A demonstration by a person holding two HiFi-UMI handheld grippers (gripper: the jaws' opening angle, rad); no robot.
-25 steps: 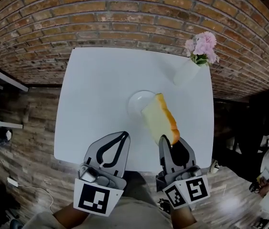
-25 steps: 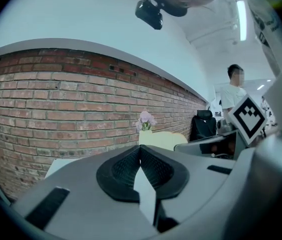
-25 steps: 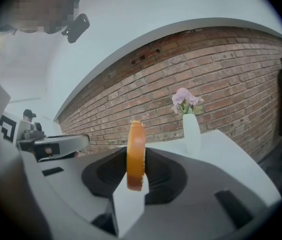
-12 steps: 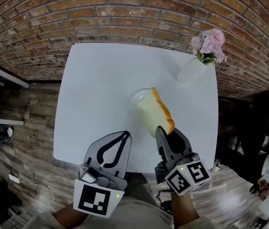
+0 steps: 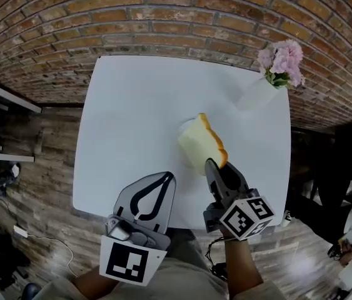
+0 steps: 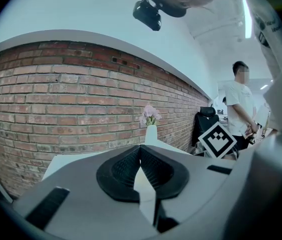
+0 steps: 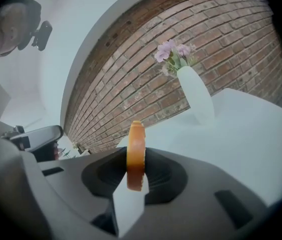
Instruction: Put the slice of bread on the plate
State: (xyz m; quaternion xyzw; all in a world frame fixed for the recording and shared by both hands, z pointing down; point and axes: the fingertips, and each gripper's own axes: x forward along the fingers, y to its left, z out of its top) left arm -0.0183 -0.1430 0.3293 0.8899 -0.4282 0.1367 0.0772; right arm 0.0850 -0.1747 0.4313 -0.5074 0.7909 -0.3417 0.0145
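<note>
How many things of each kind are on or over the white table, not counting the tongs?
slice of bread: 1
plate: 1
vase with flowers: 1
total: 3

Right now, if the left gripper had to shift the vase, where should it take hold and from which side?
Probably take the vase by its narrower upper body, under the flowers, coming in level from the near side. It stands upright at the far right corner of the table and widens downward; the flowers would block a grasp from above.
</note>
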